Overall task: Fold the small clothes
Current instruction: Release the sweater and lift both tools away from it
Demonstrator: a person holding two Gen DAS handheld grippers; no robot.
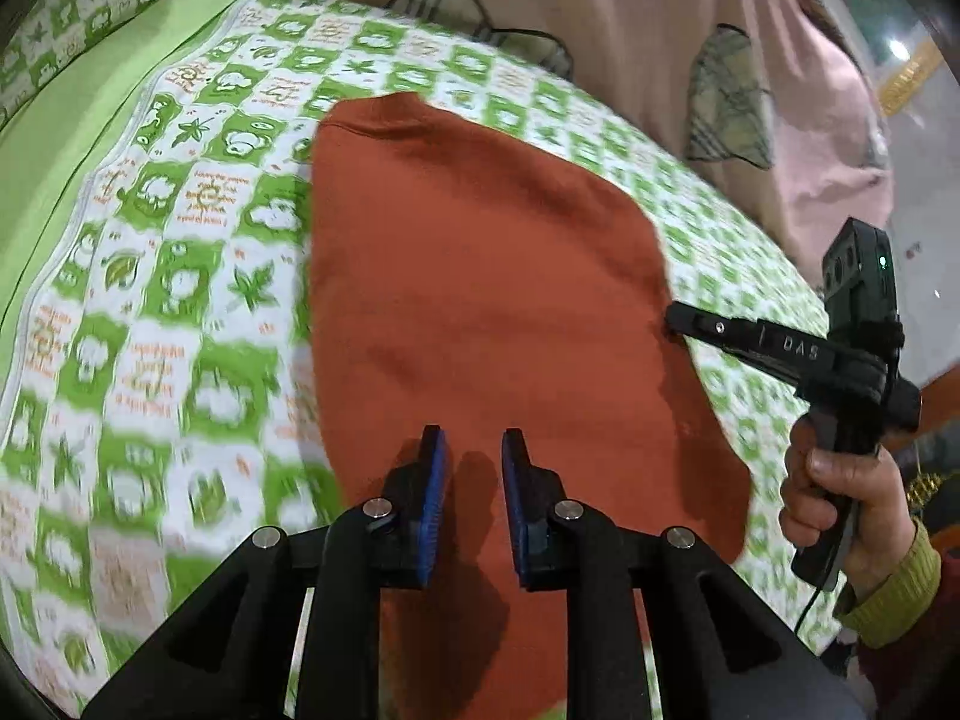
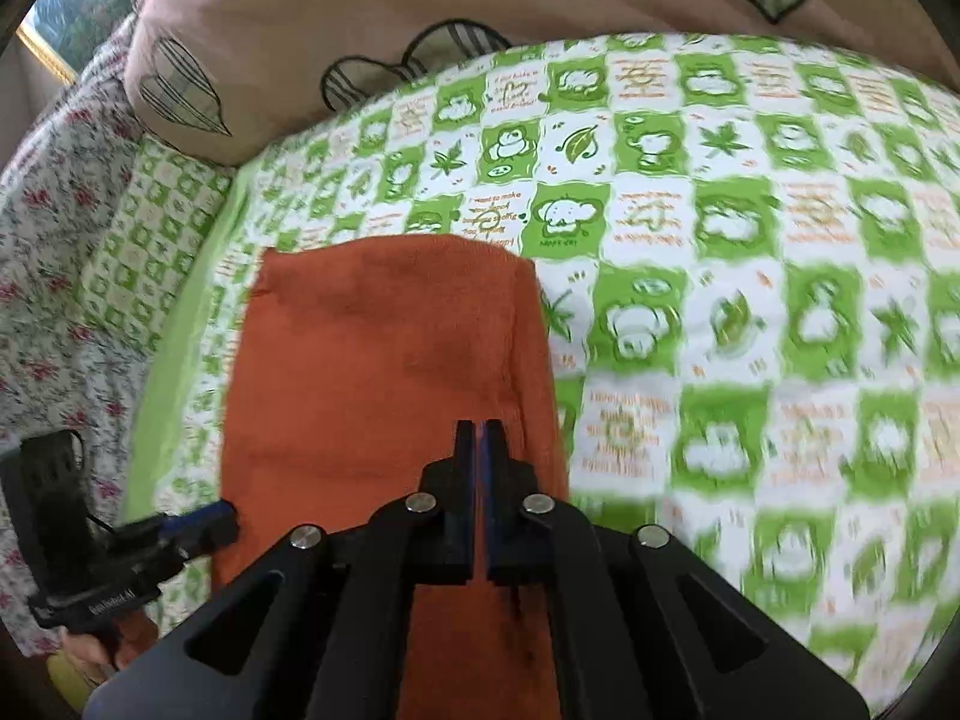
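**A:** Rust-orange cloth — that's the small garment [image 1: 480, 300]? Where is it?

**B:** Flat on the bed, on the green-and-white checked bedsheet [image 1: 180, 276], with the pink pillow [image 1: 690, 30] well beyond its far end. It lies as one long, narrow slab with smooth edges. I see no sleeve or leg sticking out, so I judge at least one fold is already in.

**A:** What are your tools doing?

**B:** My left tool [image 1: 474, 450] hovers over the near end of the garment. Its blue pads [image 1: 435, 480] stand a little apart and I see only bare cloth through the gap, nothing pinched. From my right wrist view it sits at the left edge of the cloth [image 2: 222, 516].

**A:** And the right one?

**B:** My right tool [image 2: 478, 438] is clenched, pads together. From its own camera there is only a thin sliver between them and I can't make out cloth in it. In the left view its tip [image 1: 675, 318] touches or nearly touches the garment's right edge; whether it has nipped the hem there I cannot tell.

**A:** So how far along?

**B:** Partway, I'd say. The lengthwise narrowing looks done and the piece lies neat. What's left, in my judgement, is bringing the near end up over the far end, perhaps twice, to make a compact packet. I see no other clothes on the sheet, folded or waiting.
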